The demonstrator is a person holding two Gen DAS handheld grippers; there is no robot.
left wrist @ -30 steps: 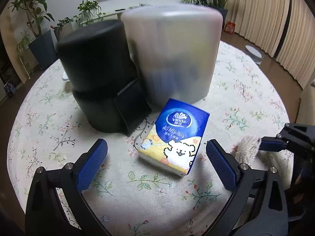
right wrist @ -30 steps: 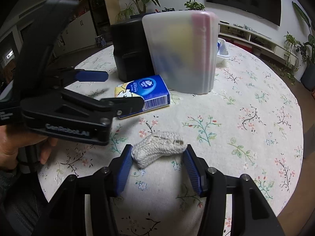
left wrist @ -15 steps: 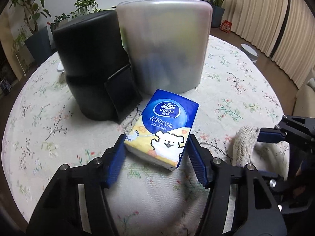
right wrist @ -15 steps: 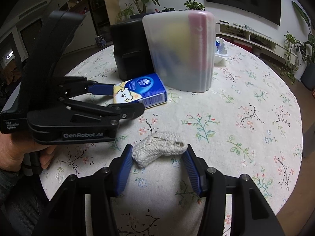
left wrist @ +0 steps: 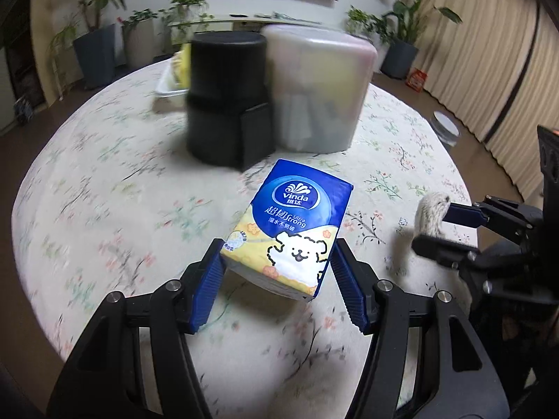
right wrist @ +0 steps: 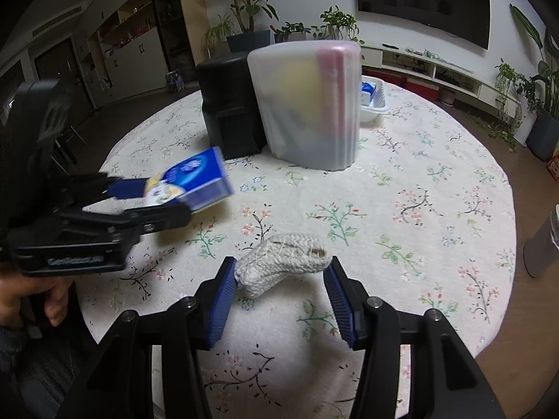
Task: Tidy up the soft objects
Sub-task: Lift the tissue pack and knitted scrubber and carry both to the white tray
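Up close from the left wrist: left gripper (left wrist: 276, 272) clamped on the near end of a blue-and-yellow Vinda tissue pack (left wrist: 291, 232), blue pads pressed to both sides, jaws just closed onto it, far end tilted up off the floral tablecloth (left wrist: 104, 216). Behind the pack, a black cylindrical container (left wrist: 227, 101) standing against a frosted plastic bin (left wrist: 318, 90), both blurred. Far left, a white tray (left wrist: 167, 87) partly hidden behind the black container. At right, the right gripper (left wrist: 440, 230) seen side-on, a knitted cream item (left wrist: 431, 218) between its fingers.

Next, from the right wrist: right gripper (right wrist: 277, 281) set around the knitted cream item (right wrist: 283, 258), which lies on the tablecloth (right wrist: 419, 209) at the near edge; left pad touching its end, right pad just beside the other end, firm grip impossible to confirm. At left, the left gripper (right wrist: 150, 199) held in a person's hand (right wrist: 28, 296), carrying the tissue pack (right wrist: 192, 181) raised and tilted above the cloth. Farther back, the black container (right wrist: 227, 104) and frosted bin (right wrist: 307, 104) side by side, with the white tray (right wrist: 374, 104) peeking out to the right behind them. Grey cylinder (right wrist: 545, 244) at the far right edge.
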